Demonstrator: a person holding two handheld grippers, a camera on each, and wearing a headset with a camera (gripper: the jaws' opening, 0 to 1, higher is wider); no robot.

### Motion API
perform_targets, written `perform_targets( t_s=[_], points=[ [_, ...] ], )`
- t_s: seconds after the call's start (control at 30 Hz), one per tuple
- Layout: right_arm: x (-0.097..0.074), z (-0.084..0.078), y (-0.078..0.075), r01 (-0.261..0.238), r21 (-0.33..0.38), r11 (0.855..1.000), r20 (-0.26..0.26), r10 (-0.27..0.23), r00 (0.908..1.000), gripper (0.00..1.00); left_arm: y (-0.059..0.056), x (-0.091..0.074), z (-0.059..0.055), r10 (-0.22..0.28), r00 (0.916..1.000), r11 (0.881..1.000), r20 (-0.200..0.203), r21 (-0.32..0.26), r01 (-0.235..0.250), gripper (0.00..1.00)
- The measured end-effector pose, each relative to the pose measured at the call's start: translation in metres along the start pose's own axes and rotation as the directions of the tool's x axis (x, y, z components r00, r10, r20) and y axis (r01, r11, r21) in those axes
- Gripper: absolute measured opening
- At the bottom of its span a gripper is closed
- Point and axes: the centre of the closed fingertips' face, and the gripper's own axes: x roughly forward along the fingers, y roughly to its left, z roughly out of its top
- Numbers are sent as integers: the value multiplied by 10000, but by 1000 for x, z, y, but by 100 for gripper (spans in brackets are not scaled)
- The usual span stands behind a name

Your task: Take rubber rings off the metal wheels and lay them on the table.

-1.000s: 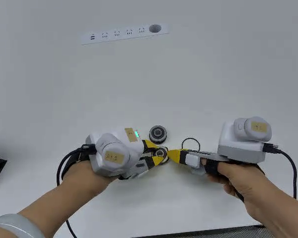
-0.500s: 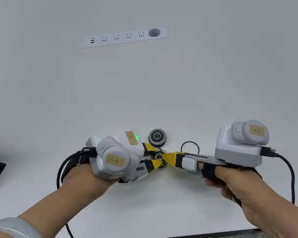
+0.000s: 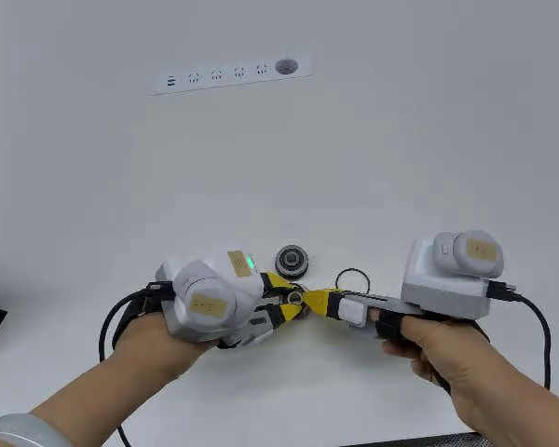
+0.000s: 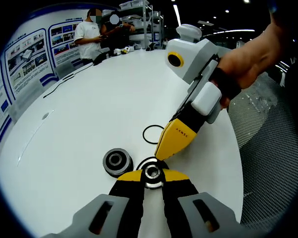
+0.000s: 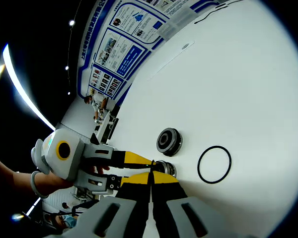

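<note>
The metal wheel (image 4: 153,172) is clamped between the yellow tips of the left gripper (image 3: 289,300), whose jaws are drawn in narrow on either side of it. A thin black rubber ring (image 4: 143,162) curves round the wheel's far edge and stands a little off the metal on one side. The right gripper (image 5: 150,174) comes in from the opposite side, nose to nose with the left one. Its two jaws are pressed together with no gap showing, and the tips touch the wheel's rim just where that ring runs. Whether the rubber is actually pinched between them I can't make out, because the tips hide it.

Just beyond the left gripper's tips, a second wheel (image 3: 293,261) lies flat on the white table (image 3: 373,158), dark-rimmed around a metal hub. Beyond the right gripper's tips, near that second wheel, there's a loose ring (image 3: 352,279) flat on the table. It's a plain black circle, touching nothing.

The left hand (image 3: 158,340) and the right hand (image 3: 438,340) each hold a gripper from behind, with black cables (image 3: 112,321) trailing back. Well past both grippers, a white power strip (image 3: 228,73) lies on the table. In the left gripper view, people (image 4: 92,37) stand at the table's far end, beside wall posters (image 4: 27,59).
</note>
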Motion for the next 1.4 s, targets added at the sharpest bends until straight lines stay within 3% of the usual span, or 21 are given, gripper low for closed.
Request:
perform_targets(
  t_s=[0.17,0.33,0.6,1.1,1.4],
  points=[
    [0,-1,-2,57,-22,10000,-21,-57,10000,2,-3,-9,3,84,9996,9999,288,-95,-81,16],
    [0,-1,0,27,-20,10000,-24,-27,10000,2,3,-16,-1,372,9984,9991,431,-243,-362,22],
    [-1,-1,9,-146,-81,9999,-14,146,9999,2,8,-24,-9,639,9972,9972,399,-414,-622,35],
    [-8,-1,22,-383,-8,9993,137,383,9992,2,12,-37,-17,942,9930,9924,713,-866,-879,41],
    [-20,6,18,-317,113,9994,445,311,9985,2,15,-45,-18,1225,9875,9860,988,-1257,-1097,49]
  ],
)
